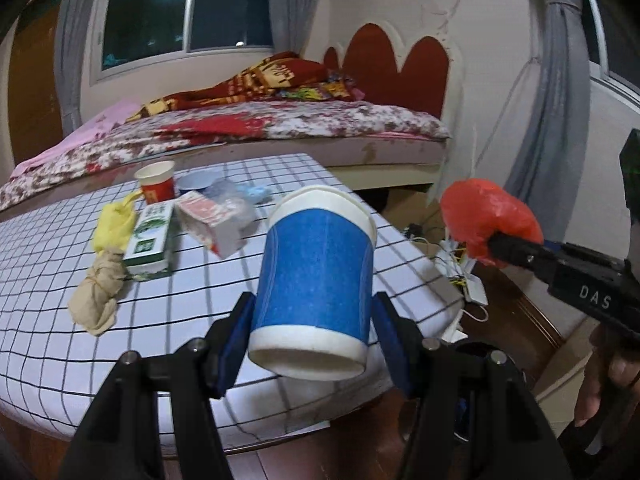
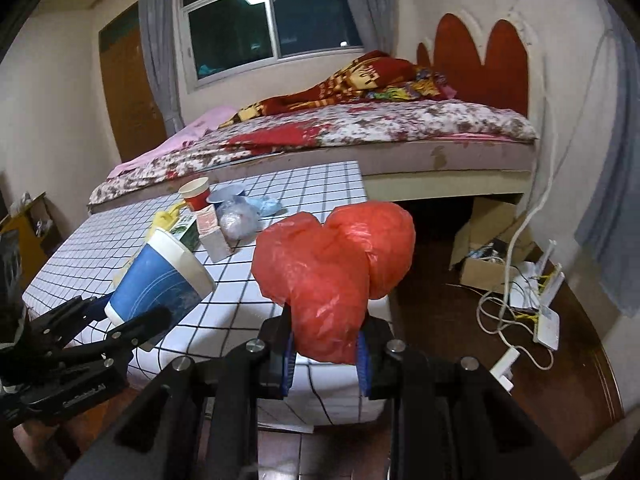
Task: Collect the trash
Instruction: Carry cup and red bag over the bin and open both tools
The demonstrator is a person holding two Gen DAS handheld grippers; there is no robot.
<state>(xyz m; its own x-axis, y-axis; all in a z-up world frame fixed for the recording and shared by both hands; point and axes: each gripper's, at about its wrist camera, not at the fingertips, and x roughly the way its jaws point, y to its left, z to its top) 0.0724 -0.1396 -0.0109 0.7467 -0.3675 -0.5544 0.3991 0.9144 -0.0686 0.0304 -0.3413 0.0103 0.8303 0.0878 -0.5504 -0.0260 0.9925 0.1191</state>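
Item one: we hold a blue paper cup (image 1: 316, 276) in the left claw (image 1: 314, 344), pads pressed on its lower wall at nine and three o'clock, base toward the camera and open mouth tipped away toward twelve, so its long axis runs along the claw's line; it hangs above the near edge of the table (image 1: 48, 320), not resting on it. Item two: we hold a crumpled red plastic bag (image 2: 332, 276) in the right claw (image 2: 324, 352), jaws closed narrow and pinching the bag's lower bunch, the rest ballooning up toward twelve; it sits off the table's right edge, over the floor (image 2: 460, 320). Seen from the left wrist, the right claw and bag lie at about three o'clock; seen from the right wrist, the left claw and cup lie at about nine, the two loads near one another but apart. Still on the table, at ten to eleven o'clock from the left claw: a beige knotted cloth (image 1: 98, 296), a yellow wad (image 1: 114, 224), a green-and-white carton (image 1: 150, 240), a red-and-white box (image 1: 212, 224), a red paper cup (image 1: 156, 182), a clear plastic wad (image 1: 234, 196) and a pale blue scrap (image 1: 254, 192). We judge both claws full, so neither can take more until emptied; no bin shows in either view. The left hand is the nearer to the remaining litter.
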